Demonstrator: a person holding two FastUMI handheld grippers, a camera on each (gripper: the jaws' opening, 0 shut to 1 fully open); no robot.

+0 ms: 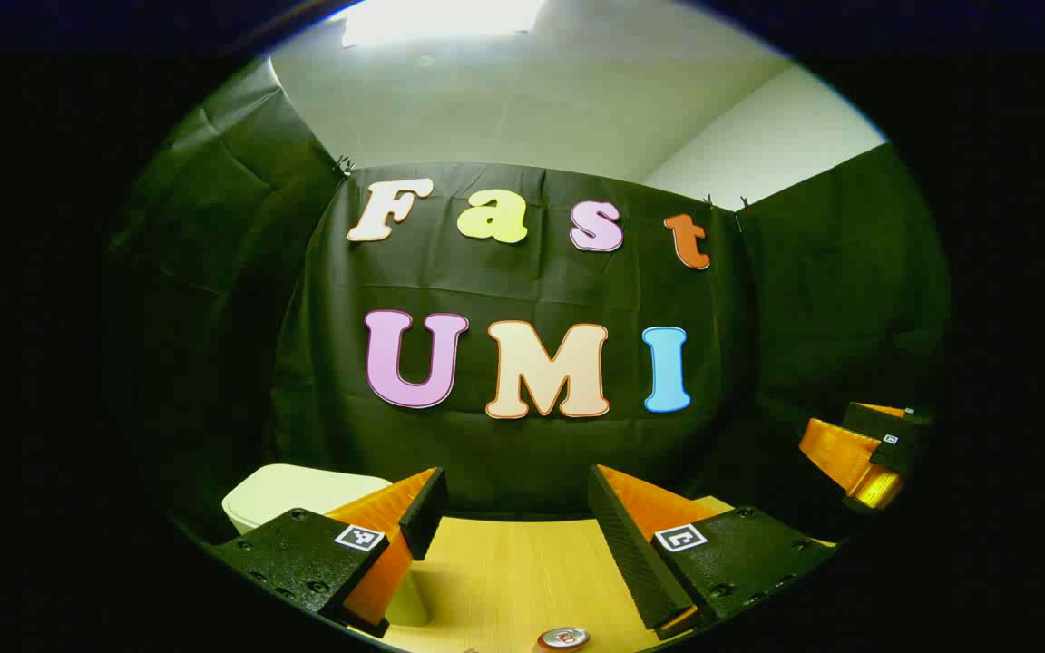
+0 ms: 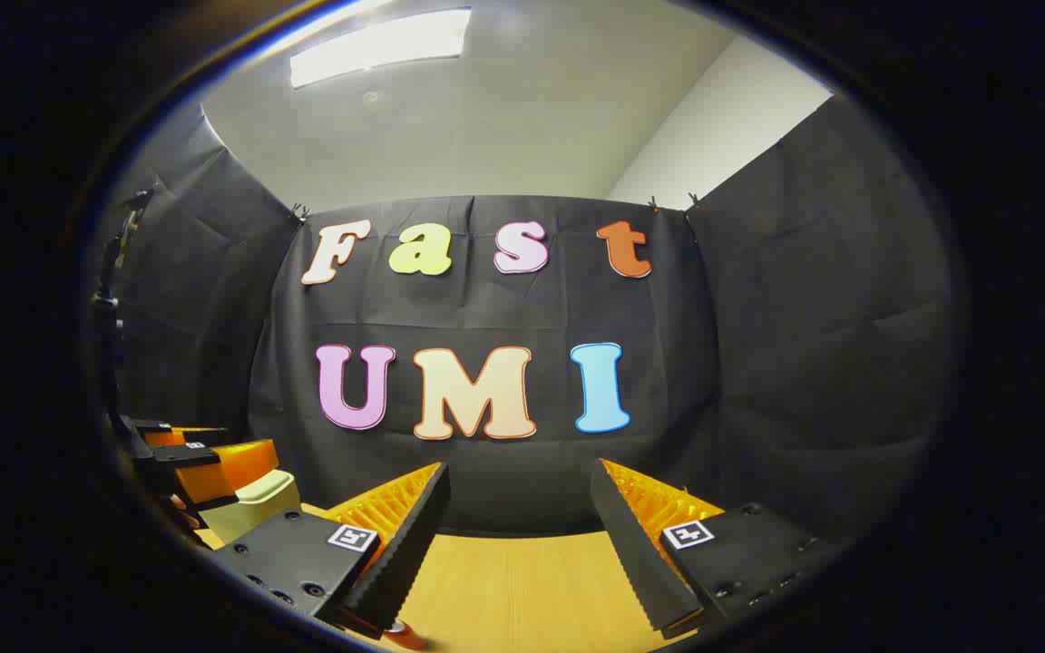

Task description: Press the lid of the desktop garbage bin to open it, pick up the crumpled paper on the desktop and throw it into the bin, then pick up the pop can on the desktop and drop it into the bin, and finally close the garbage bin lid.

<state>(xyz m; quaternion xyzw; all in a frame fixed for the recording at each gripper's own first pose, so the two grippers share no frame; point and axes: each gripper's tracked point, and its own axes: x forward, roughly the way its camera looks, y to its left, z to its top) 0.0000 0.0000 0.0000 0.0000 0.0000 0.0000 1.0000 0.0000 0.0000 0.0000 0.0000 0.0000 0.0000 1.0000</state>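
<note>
In the left gripper view the left gripper (image 1: pixel 513 517) is held above the wooden table (image 1: pixel 504 571), its two fingers spread wide apart with nothing between them. The bin (image 1: pixel 291 494), pale and rounded, stands at the far left of the table; its lid lies flat and closed, and the gripper's left finger covers the bin's near right part, so its lower body is hidden. The can (image 1: pixel 563 638) sits on the table at the very bottom edge, between the two fingers and nearer than their tips; only its top with the pull tab can be seen, the rest is cut off. At the far right edge the right gripper (image 1: pixel 867 453) hangs in dim light, too dark and too small to tell how its fingers stand there.

In the right gripper view the right gripper (image 2: pixel 518 517) is also open, fingers well apart over bare table (image 2: pixel 522 589). A small red sliver at the bottom edge beside its left finger is too cut off to name. At the far left the left gripper (image 2: pixel 205 458) partly overlaps the bin (image 2: pixel 255 503)
</note>
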